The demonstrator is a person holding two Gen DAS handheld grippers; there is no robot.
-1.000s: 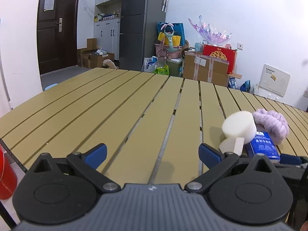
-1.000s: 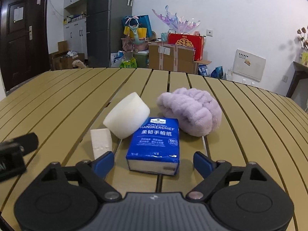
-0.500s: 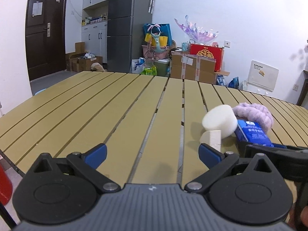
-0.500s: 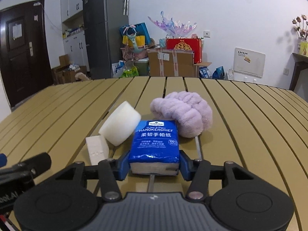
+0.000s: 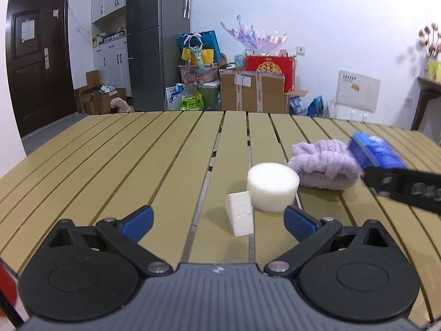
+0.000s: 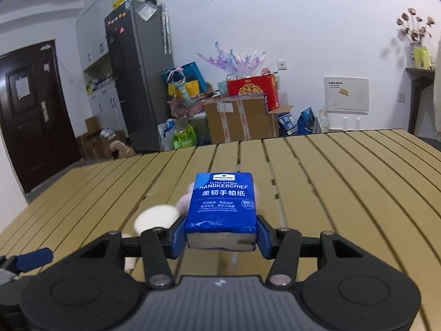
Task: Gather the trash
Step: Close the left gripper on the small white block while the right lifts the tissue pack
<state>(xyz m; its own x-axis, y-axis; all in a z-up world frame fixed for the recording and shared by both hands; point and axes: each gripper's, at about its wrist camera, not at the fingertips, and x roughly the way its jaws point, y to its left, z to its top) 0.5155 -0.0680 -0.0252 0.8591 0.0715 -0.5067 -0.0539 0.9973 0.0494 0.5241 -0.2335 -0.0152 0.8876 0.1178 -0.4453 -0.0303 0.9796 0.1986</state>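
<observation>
while right fingers (image 6: pixel 220 237) clamp the tissue pack (image 6: pixel 223 201), left fingers (image 5: pixel 217 220) gape (slatted table (image 5: pixel 137 160)).

Both tools share one build. The left gripper (image 5: pixel 217 218) has a ribbed dark grey housing with a small pale logo at its front edge, flanked by two round black discs. Black linkage bars run forward from silver pivot screws (one on each side), with triangular cut-outs in the outer arms, ending in blue fingertip pads (image 5: pixel 137 219). The right gripper (image 6: pixel 220 234) shows the same grey housing, black links, silver screws and blue pads (image 6: pixel 177 237).
</observation>
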